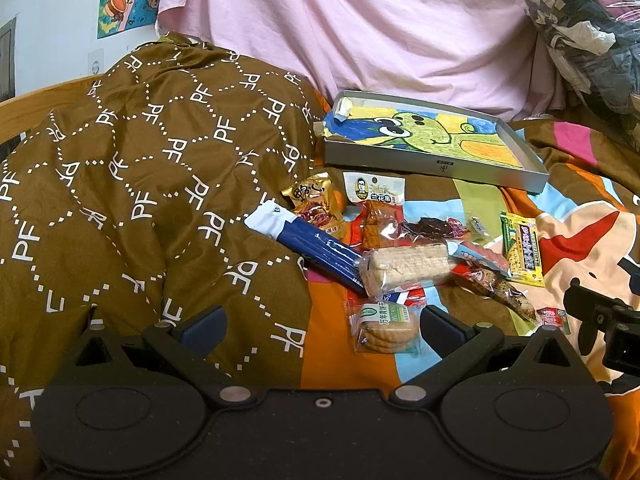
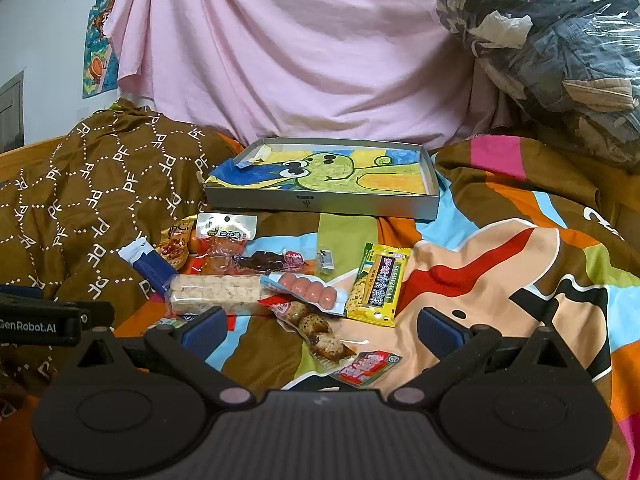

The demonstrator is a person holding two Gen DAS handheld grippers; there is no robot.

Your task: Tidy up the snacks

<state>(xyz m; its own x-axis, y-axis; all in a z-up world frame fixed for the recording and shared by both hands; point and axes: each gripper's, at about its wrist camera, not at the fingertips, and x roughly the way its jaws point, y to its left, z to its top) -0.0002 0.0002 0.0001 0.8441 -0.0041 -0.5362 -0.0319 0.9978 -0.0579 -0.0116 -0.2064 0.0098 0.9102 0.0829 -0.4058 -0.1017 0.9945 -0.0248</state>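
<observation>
Both grippers hang low over a bed with a colourful sheet (image 2: 500, 248), and both hold nothing. The left gripper (image 1: 322, 326) has its jaws wide apart, and a pack of round biscuits (image 1: 382, 330) lies on the sheet between its fingers. The right gripper (image 2: 320, 326) is also wide, above a clear pack of brown eggs (image 2: 316, 330) and a small red packet (image 2: 366, 368).

The snacks lie in a loose pile in the middle of the sheet, in front of a grey tray (image 2: 320, 204). The tray has a green cartoon drawing on its bottom and no snack inside it. In the pile, a rice cake bar (image 2: 216, 292) in clear wrap lies over one end of a blue pack (image 2: 150, 266). Just right of the bar is a pack of pink sausages (image 2: 308, 290), and beside that a yellow bar (image 2: 378, 286). Behind them are a gold pouch (image 1: 318, 208), a white-topped pack (image 1: 374, 190) and a dark meat stick (image 2: 264, 262).

A brown quilt (image 1: 140, 184) with white letters is heaped left of the pile.
</observation>
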